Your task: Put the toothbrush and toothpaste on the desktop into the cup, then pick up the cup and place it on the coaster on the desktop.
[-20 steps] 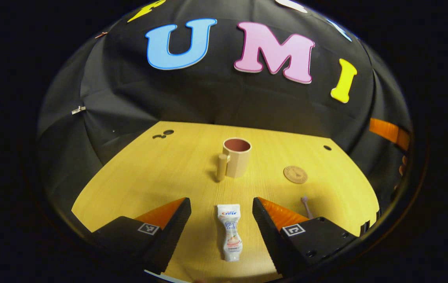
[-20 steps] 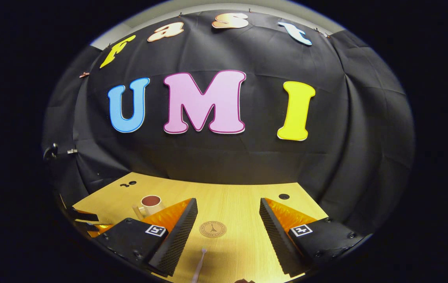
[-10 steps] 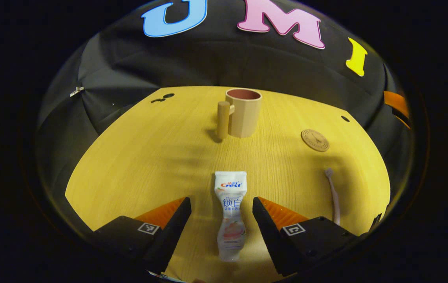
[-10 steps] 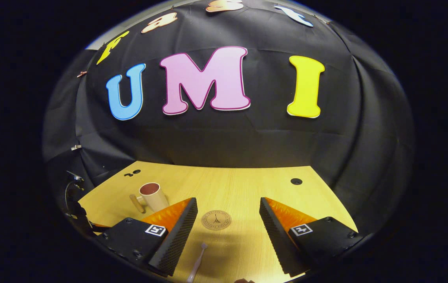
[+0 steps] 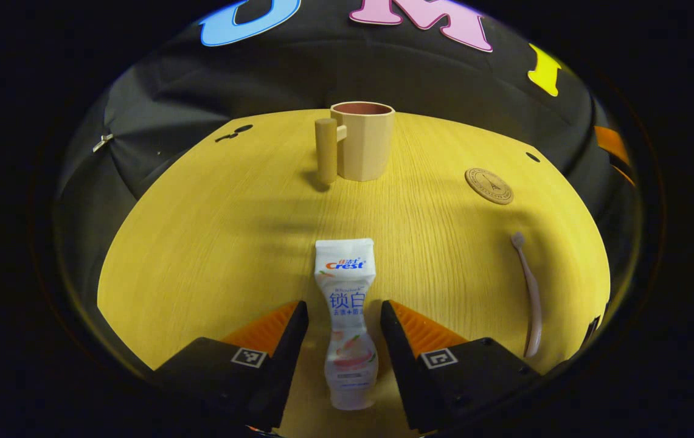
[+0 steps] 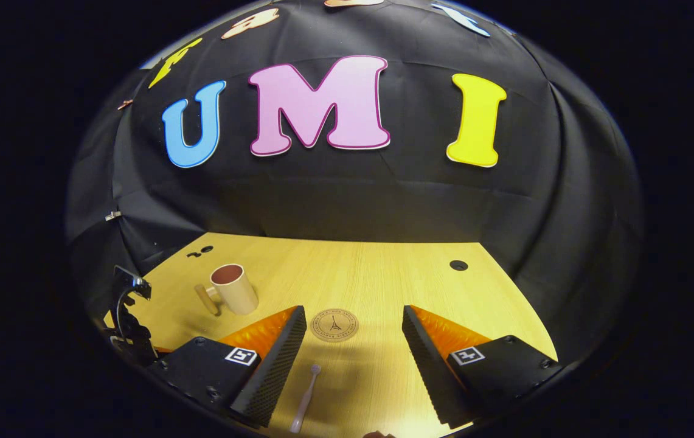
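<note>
Left gripper (image 5: 342, 316): fingers narrowed around the toothpaste (image 5: 347, 319), lower centre; contact unclear.
Right gripper (image 6: 353, 359): wide apart, toothbrush (image 6: 305, 398) between the fingers, low in frame.
Cup (image 5: 362, 141): upright, upper centre.
Coaster (image 6: 334, 324): centre, beyond the toothbrush.
Table (image 6: 383, 274): wood-grain.

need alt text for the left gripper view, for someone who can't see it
The left tool hangs open over a toothpaste tube lying flat on a yellow wooden table, one finger on each side of the tube. Farther back stands a tan cup with its handle to the left; a round coaster and a toothbrush lie to the right.
</note>
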Motion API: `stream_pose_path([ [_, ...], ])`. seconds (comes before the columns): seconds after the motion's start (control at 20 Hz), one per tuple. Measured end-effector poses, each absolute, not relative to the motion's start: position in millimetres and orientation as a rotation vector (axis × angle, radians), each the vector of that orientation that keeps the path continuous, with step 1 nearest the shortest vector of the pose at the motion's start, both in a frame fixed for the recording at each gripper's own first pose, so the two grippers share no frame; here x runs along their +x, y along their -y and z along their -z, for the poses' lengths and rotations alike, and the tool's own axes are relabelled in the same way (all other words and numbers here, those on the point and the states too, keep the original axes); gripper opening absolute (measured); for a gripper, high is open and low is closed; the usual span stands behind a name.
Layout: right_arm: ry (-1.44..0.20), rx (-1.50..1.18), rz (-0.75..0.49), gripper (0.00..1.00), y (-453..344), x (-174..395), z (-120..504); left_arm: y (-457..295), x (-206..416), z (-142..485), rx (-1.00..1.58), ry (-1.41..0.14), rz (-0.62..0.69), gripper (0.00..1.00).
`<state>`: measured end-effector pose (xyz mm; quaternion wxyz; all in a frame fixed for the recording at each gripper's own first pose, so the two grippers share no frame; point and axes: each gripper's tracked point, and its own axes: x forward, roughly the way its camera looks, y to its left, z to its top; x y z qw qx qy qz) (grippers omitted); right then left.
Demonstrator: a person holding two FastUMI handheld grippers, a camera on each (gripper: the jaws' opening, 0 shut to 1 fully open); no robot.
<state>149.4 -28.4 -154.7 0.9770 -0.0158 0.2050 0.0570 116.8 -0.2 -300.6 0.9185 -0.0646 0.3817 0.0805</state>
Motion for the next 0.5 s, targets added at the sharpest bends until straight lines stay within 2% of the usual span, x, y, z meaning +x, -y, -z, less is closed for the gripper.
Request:
stream_pose_path([
  [0.05,-0.422,-0.035,-0.112,0.98,25.1,147.1,158.9,1.4,117.9,302.5,-0.131,-0.787,-0.152,0.71],
  [0.15,-0.457,-0.049,-0.113,0.98,19.0,141.8,170.3,0.0,121.1,302.3,-0.110,-0.780,-0.134,0.48],
  [0.2,-0.476,-0.055,-0.109,0.98,15.3,135.9,175.5,-1.3,121.1,301.1,-0.100,-0.783,-0.126,0.41],
  [0.25,-0.493,-0.056,-0.104,0.98,12.7,131.1,181.4,-1.1,120.9,299.9,-0.092,-0.786,-0.119,0.41],
  [0.3,-0.514,-0.052,-0.100,0.98,9.9,127.4,187.5,-0.8,122.2,300.5,-0.086,-0.791,-0.109,0.34],
  [0.5,-0.615,-0.048,-0.119,0.98,-6.6,109.1,216.8,-1.6,120.3,298.6,-0.080,-0.792,-0.065,0.25],
])
